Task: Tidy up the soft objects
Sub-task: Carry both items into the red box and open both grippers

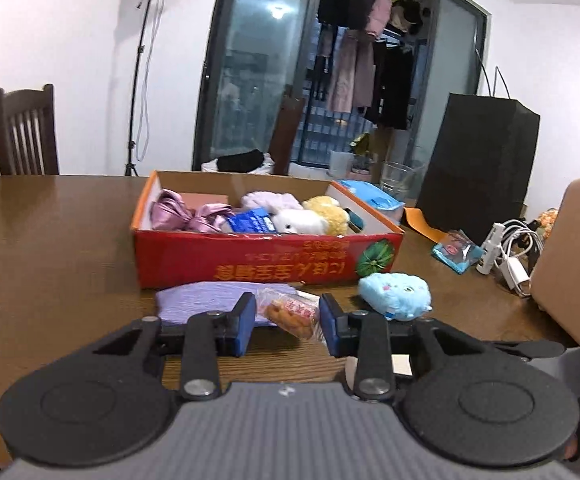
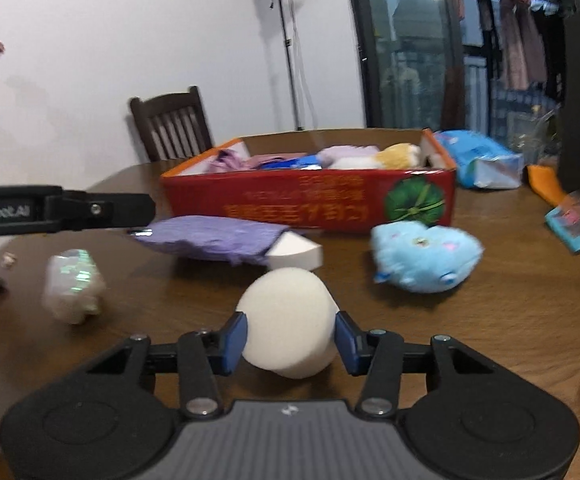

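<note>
A red cardboard box (image 1: 266,258) (image 2: 309,200) on the wooden table holds several soft toys and cloths. My left gripper (image 1: 288,322) is shut on a clear snack packet (image 1: 291,312), in front of a purple cloth (image 1: 206,304) (image 2: 210,236). My right gripper (image 2: 290,340) is shut on a white foam sponge (image 2: 288,320), held just above the table. A light blue plush (image 1: 395,295) (image 2: 425,256) lies right of both. A white wedge sponge (image 2: 295,252) pokes from under the purple cloth. The left gripper's finger (image 2: 102,210) shows at the left of the right wrist view.
A shiny white packet (image 2: 74,286) lies at the left. A blue tissue pack (image 2: 477,160), a small teal packet (image 1: 455,255) (image 2: 577,220), white cables (image 1: 509,252), a black bag (image 1: 477,168) and a tan box (image 1: 569,256) stand at the right. A chair (image 1: 26,132) is behind the table.
</note>
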The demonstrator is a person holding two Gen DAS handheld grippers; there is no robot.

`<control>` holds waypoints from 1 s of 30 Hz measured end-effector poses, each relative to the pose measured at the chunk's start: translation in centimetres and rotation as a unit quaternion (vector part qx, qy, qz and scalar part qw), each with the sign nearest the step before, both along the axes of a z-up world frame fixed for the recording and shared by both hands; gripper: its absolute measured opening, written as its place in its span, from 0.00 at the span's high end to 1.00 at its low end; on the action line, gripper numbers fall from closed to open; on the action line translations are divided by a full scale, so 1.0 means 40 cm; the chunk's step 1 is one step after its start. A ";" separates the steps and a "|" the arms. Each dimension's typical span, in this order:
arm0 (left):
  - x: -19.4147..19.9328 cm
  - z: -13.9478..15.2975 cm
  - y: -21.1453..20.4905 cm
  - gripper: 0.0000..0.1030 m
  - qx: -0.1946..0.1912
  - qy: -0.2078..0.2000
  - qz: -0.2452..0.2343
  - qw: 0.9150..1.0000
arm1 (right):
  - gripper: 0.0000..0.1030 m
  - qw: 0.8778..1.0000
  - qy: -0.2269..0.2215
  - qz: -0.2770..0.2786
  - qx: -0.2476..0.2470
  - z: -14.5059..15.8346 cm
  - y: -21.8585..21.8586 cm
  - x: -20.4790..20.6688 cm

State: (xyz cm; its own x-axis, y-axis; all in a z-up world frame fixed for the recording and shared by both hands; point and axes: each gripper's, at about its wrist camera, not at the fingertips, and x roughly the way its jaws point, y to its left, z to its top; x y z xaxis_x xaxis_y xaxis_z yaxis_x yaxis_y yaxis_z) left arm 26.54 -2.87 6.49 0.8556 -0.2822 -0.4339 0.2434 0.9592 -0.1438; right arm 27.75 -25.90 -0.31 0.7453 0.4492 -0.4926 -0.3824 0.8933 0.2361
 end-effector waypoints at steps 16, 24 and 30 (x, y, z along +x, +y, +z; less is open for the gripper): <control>0.335 0.093 0.117 0.63 0.009 0.003 0.015 1.000 | 0.54 0.996 -0.051 0.049 0.054 0.219 0.075 0.254; 0.458 0.048 0.222 0.26 -0.023 0.039 0.043 0.998 | 0.46 0.998 0.037 0.040 0.020 0.156 0.217 0.553; 0.371 0.057 0.283 0.24 -0.003 0.027 0.057 0.998 | 0.37 0.995 0.067 0.074 0.002 0.102 0.286 0.574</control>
